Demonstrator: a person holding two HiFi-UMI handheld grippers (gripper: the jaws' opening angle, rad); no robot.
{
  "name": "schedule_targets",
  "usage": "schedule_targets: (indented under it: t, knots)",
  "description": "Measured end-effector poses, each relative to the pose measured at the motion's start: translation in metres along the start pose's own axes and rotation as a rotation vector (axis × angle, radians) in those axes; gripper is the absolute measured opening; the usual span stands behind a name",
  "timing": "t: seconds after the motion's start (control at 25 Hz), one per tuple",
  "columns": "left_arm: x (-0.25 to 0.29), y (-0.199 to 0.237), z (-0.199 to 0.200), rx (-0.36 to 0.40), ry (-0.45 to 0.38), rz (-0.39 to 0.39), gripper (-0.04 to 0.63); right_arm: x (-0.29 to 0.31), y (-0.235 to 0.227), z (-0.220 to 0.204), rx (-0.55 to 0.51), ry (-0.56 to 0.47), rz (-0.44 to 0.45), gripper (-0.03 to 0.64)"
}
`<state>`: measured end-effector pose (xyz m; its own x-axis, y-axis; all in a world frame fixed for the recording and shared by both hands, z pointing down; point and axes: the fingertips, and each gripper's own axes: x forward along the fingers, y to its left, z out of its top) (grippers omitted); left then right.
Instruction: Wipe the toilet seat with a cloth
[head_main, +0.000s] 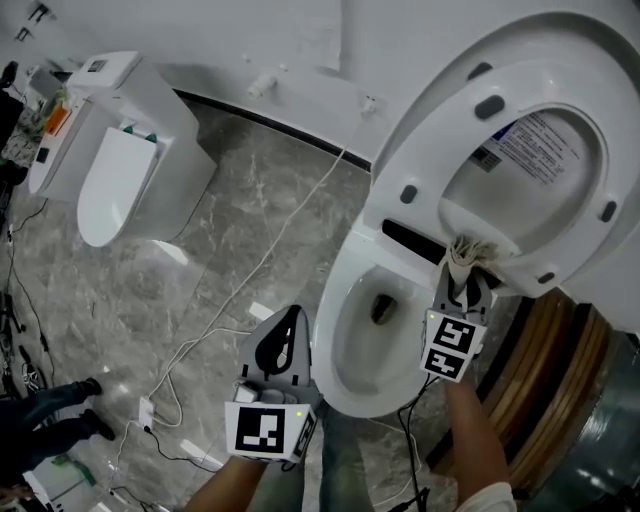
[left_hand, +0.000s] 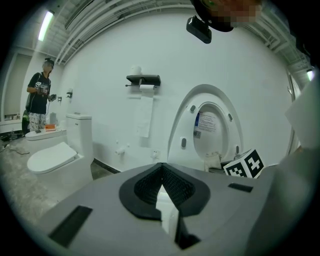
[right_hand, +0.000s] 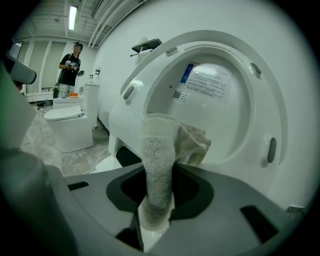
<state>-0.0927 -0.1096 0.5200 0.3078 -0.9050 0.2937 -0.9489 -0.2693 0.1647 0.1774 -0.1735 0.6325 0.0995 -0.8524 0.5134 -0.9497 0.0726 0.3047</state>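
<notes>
- My right gripper (head_main: 463, 283) reaches over the open toilet bowl (head_main: 338, 335), pointing at the back of it, near the hinge.
- Its fingers (right_hand: 192, 194) are pinching the cloth (right_hand: 159, 172), a pale beige terry rag that stands up out of the grip as a thick folded strip.
- The loose top of the cloth is bunched against the bottom of the raised toilet seat (head_main: 440, 140), at the low inner edge of the ring.
- The seat stands upright against the lid, its underside with the dark bumpers facing me, and a printed label shows through the opening.
- My left gripper (head_main: 290, 320) hangs lower and to the left, just beside the front rim of the bowl and above the grey marbled floor (head_main: 230, 200).
- Its fingers (left_hand: 147, 186) are pressed together with nothing between them.
- A second toilet (head_main: 120, 160) with its lid down sits well apart at the far left.
- A white cable (head_main: 270, 250) trails across the floor between the two toilets.
- A paper roll holder (left_hand: 143, 80) hangs on the wall, and a person (left_hand: 39, 97) stands in the background.
</notes>
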Motion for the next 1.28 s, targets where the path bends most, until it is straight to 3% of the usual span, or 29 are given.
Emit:
schedule_targets:
  t: [0.64, 0.84, 1.28]
  knots:
    - [-0.008, 0.052, 0.005, -0.033, -0.001, 0.101, 0.011, 0.025, 0.084, 0.05, -0.152, -0.029, 0.133, 0.11]
    - [-0.009, 0.059, 0.015, -0.016, 0.011, 0.11, 0.011, 0.03, 0.106, 0.061, -0.268, -0.001, 0.179, 0.11]
    - [0.004, 0.041, 0.052, 0.044, -0.04, 0.045, 0.011, 0.036, 0.131, 0.067, -0.578, 0.088, 0.261, 0.109]
